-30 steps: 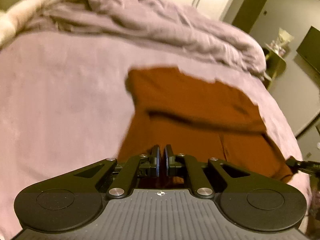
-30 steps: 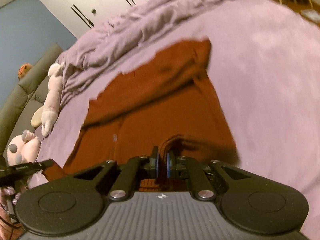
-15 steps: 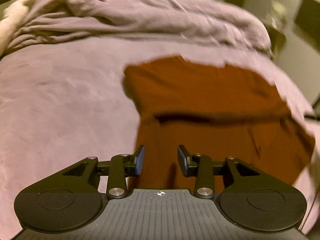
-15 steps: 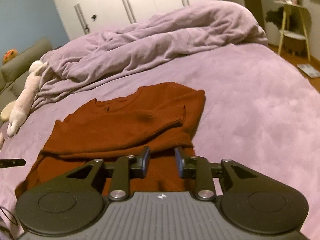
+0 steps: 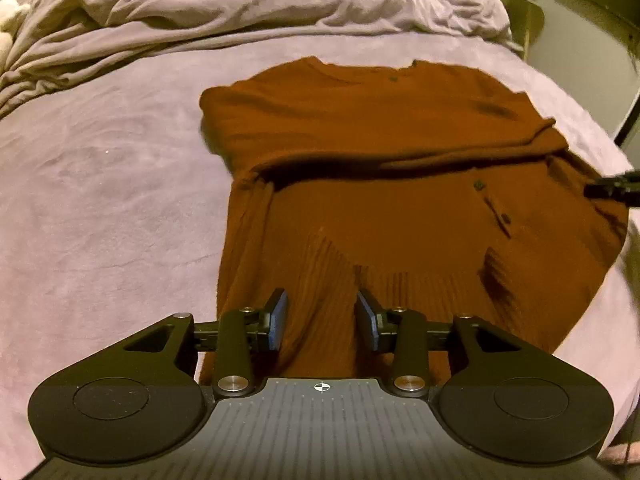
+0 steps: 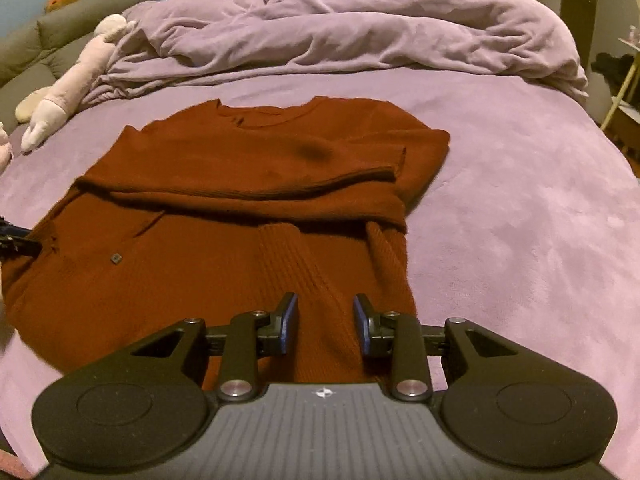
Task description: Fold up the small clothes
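A rust-brown knit cardigan lies flat on the purple bed, its sleeves folded across the chest; it also shows in the right wrist view. My left gripper is open and empty over the ribbed hem near the garment's left side. My right gripper is open and empty over the hem near the garment's right side. The right gripper's tip shows at the right edge of the left wrist view. The left gripper's tip shows at the left edge of the right wrist view.
A rumpled purple duvet is heaped across the far side of the bed. A pale plush toy lies at the far left by a grey sofa. A side table stands beyond the bed's right corner.
Both grippers were shut on the hem a second ago; both have opened, let it go and pulled back. The cardigan now lies flat.
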`<state>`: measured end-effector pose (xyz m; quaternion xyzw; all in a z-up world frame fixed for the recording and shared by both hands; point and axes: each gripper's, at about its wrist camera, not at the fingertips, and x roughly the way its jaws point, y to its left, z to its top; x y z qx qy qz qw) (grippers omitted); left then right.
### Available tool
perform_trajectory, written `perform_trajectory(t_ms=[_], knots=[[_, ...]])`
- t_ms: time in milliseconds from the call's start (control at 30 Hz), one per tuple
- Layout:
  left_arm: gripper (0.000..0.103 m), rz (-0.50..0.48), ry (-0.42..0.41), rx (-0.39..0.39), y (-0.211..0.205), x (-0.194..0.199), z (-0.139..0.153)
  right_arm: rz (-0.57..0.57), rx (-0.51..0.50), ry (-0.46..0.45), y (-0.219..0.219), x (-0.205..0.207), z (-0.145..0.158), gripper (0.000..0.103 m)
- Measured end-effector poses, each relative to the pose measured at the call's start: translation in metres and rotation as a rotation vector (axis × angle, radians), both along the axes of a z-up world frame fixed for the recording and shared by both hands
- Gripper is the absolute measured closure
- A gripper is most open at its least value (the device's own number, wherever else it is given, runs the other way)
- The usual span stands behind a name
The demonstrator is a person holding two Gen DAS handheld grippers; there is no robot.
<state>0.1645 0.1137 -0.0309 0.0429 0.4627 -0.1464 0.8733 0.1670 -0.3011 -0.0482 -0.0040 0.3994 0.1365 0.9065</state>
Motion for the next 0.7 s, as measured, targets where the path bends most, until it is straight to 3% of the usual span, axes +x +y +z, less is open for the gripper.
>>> perform_trajectory(t_ms=[33,100,167,267,333,433,500,700], knots=[[0.056,0.000,0.006,0.004,0.000,0.001,-0.001,0.010,0.002,0.004,0.001,0.001,0.000,0.073],[0.051,0.007,0.021,-0.002,0.003,0.006,-0.003,0.031,0.007,0.021,0.003,0.006,-0.002,0.059],[0.050,0.012,0.038,-0.026,0.006,0.009,-0.006,0.053,0.002,0.037,0.007,0.011,-0.006,0.052],[0.053,0.023,0.051,-0.049,0.007,0.013,-0.007,0.064,0.000,0.038,0.012,0.015,-0.007,0.050],[0.061,0.005,0.040,-0.020,0.001,0.011,-0.006,0.078,-0.030,0.030,0.018,0.016,-0.008,0.050],[0.074,-0.011,0.012,0.029,-0.005,0.008,-0.004,0.121,-0.049,0.020,0.025,0.015,-0.008,0.072],[0.086,0.004,-0.001,0.035,-0.005,0.007,-0.001,0.142,-0.064,0.008,0.030,0.013,-0.006,0.095],[0.095,0.065,-0.042,0.008,0.001,0.004,0.017,0.154,-0.108,-0.059,0.040,0.004,0.005,0.096]])
